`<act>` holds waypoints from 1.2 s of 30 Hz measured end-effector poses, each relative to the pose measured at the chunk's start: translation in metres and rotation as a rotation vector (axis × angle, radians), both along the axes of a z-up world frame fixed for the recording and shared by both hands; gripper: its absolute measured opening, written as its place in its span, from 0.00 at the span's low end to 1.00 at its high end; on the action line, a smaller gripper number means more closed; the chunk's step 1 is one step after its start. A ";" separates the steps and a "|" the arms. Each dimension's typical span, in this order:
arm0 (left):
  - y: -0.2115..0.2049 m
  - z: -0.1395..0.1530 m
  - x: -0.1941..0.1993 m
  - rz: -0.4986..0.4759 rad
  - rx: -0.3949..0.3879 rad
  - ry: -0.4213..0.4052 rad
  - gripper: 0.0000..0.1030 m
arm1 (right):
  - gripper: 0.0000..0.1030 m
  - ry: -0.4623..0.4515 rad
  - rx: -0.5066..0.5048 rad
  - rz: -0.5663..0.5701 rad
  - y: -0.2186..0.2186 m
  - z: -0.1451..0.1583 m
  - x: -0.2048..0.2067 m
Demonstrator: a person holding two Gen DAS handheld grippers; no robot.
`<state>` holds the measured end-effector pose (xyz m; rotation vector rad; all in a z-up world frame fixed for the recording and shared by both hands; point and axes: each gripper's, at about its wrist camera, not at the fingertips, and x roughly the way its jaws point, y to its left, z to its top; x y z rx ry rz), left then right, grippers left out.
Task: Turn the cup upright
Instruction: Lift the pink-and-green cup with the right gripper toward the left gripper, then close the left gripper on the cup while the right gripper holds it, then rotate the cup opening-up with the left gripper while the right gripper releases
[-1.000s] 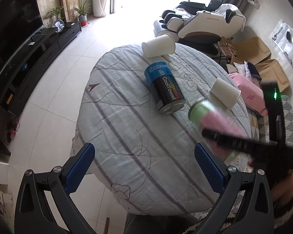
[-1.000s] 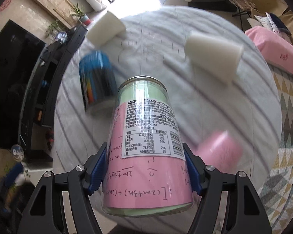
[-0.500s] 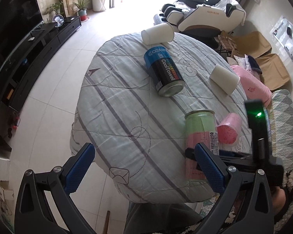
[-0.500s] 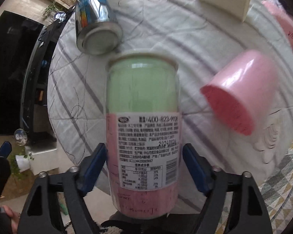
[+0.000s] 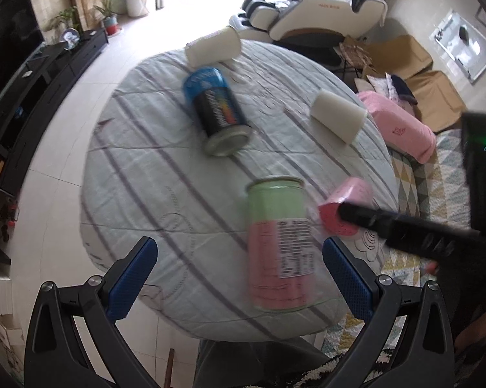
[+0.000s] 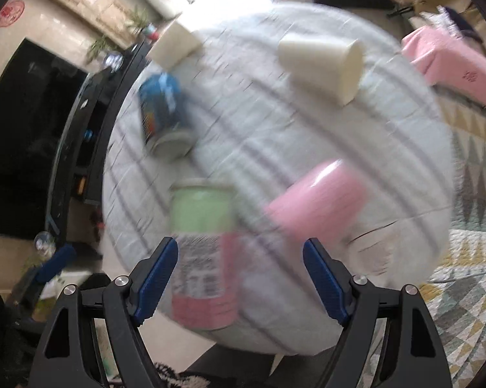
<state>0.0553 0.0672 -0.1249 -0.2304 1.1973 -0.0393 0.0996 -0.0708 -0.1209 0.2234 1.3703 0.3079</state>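
A green-and-pink can (image 5: 280, 245) stands upright near the round table's front edge; it also shows blurred in the right wrist view (image 6: 202, 252). A pink cup (image 5: 343, 207) lies on its side to its right, also in the right wrist view (image 6: 317, 202). Two white cups (image 5: 336, 119) (image 5: 212, 47) lie on their sides farther back. My right gripper (image 6: 239, 278) is open and empty, just in front of the can. My left gripper (image 5: 239, 278) is open and empty, over the table's near edge.
A blue-and-black can (image 5: 217, 110) lies on its side mid-table. The table (image 5: 139, 161) has a striped light cloth. A massage chair (image 5: 314, 9) stands behind, a black TV cabinet (image 5: 32, 80) left, pink bedding (image 5: 401, 126) and a patterned rug (image 6: 463, 291) right.
My right gripper stood the green-and-pink can upright on the table, let go and pulled back, jaws now open. The left gripper stayed open and shifted slightly.
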 end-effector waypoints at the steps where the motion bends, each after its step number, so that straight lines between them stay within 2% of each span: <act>1: -0.004 -0.002 0.002 -0.006 -0.002 0.006 1.00 | 0.79 -0.010 -0.008 -0.012 -0.008 0.003 0.003; 6: -0.030 -0.027 0.016 -0.044 -0.010 0.073 1.00 | 0.79 -0.023 -0.024 -0.056 -0.042 0.010 0.016; 12: -0.047 -0.069 0.028 -0.041 -0.018 0.193 0.99 | 0.79 -0.012 -0.031 -0.041 -0.054 0.002 0.020; 14: -0.049 -0.082 0.029 -0.027 -0.015 0.221 0.79 | 0.79 -0.006 -0.036 -0.031 -0.056 -0.003 0.021; 15: -0.048 -0.088 0.029 -0.010 -0.045 0.248 0.69 | 0.79 -0.003 -0.039 -0.031 -0.057 -0.005 0.021; 17: -0.043 -0.087 0.029 0.018 -0.070 0.252 0.68 | 0.79 0.008 -0.034 -0.035 -0.060 -0.009 0.022; 20: -0.039 -0.074 0.027 0.025 -0.052 0.219 0.68 | 0.79 0.015 -0.028 -0.041 -0.063 -0.012 0.023; 24: -0.031 -0.051 0.027 0.025 -0.071 0.153 0.68 | 0.79 0.010 -0.004 -0.037 -0.060 -0.011 0.029; 28: -0.027 -0.023 0.026 -0.017 -0.087 0.043 0.68 | 0.79 -0.001 0.050 -0.026 -0.053 -0.009 0.037; 30: -0.026 -0.007 0.024 -0.063 -0.091 -0.027 0.68 | 0.79 -0.007 0.088 -0.019 -0.049 -0.008 0.045; 33: -0.037 0.006 0.023 -0.128 -0.052 -0.097 0.68 | 0.79 0.015 0.167 -0.018 -0.041 -0.013 0.063; 36: -0.033 0.011 0.021 -0.136 -0.008 -0.123 0.68 | 0.78 0.021 0.282 0.005 -0.030 -0.017 0.078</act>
